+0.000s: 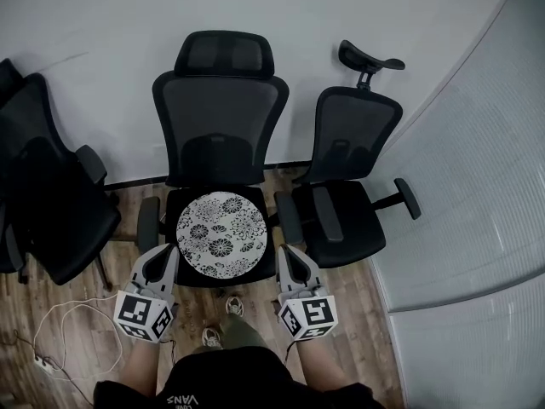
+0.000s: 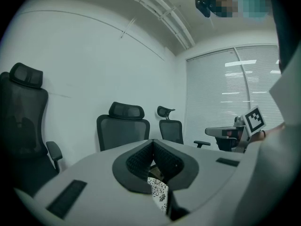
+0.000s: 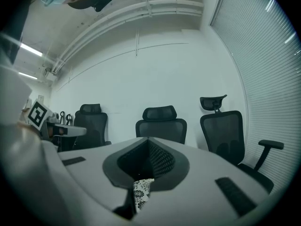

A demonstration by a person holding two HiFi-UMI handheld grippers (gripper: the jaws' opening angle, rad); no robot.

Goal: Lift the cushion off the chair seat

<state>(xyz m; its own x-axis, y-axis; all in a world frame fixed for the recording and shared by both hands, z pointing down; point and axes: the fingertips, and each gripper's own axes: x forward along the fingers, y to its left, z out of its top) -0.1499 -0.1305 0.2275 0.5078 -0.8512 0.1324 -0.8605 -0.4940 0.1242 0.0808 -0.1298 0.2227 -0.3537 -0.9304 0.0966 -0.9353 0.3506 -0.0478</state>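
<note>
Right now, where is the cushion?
Head view, centre: the cushion lies flat on the middle chair seat, between the left gripper and the right gripper, whose tips flank its near half.

The round cushion (image 1: 221, 233) is white with a black flower print, and the middle chair (image 1: 220, 118) under it is black with a dark mesh back. The left chair (image 1: 51, 203) and right chair (image 1: 349, 220) are black too. The left gripper (image 1: 163, 258) and right gripper (image 1: 289, 258) are grey, with black-and-white square markers. The floor (image 1: 77, 313) is brown wood planking and the wall (image 1: 102, 24) plain white
</note>
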